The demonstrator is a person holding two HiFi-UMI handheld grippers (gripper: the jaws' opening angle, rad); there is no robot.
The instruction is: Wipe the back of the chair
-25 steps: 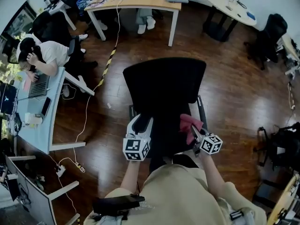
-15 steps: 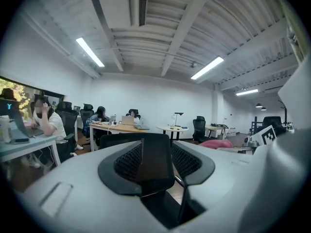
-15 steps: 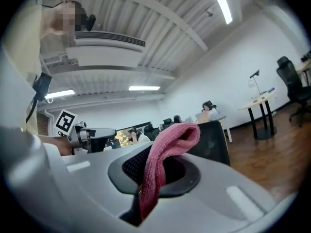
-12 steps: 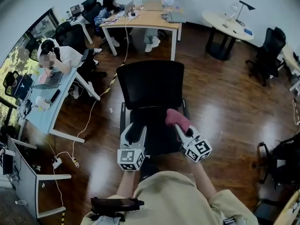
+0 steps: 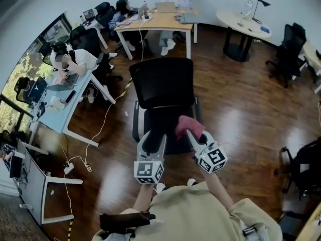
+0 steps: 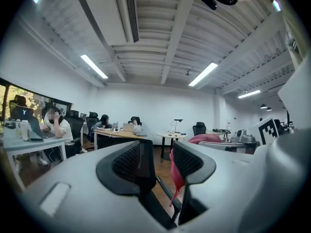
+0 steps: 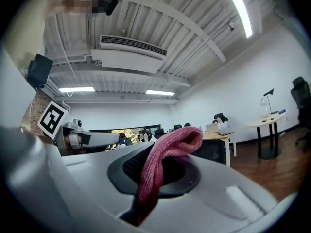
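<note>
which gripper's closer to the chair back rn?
Right. The right gripper, shut on the pink cloth, is over the seat just short of the chair back; the left gripper, open, is farther back from it.

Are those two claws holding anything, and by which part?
Right gripper pinches the pink cloth by one end; the rest bunches above. Left gripper is open and empty.

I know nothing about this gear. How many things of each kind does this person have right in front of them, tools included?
2 grey handheld grippers: left gripper, jaws apart; right gripper, clamped on the cloth
1 pink cloth
1 black mesh office chair
Total: 4
</note>
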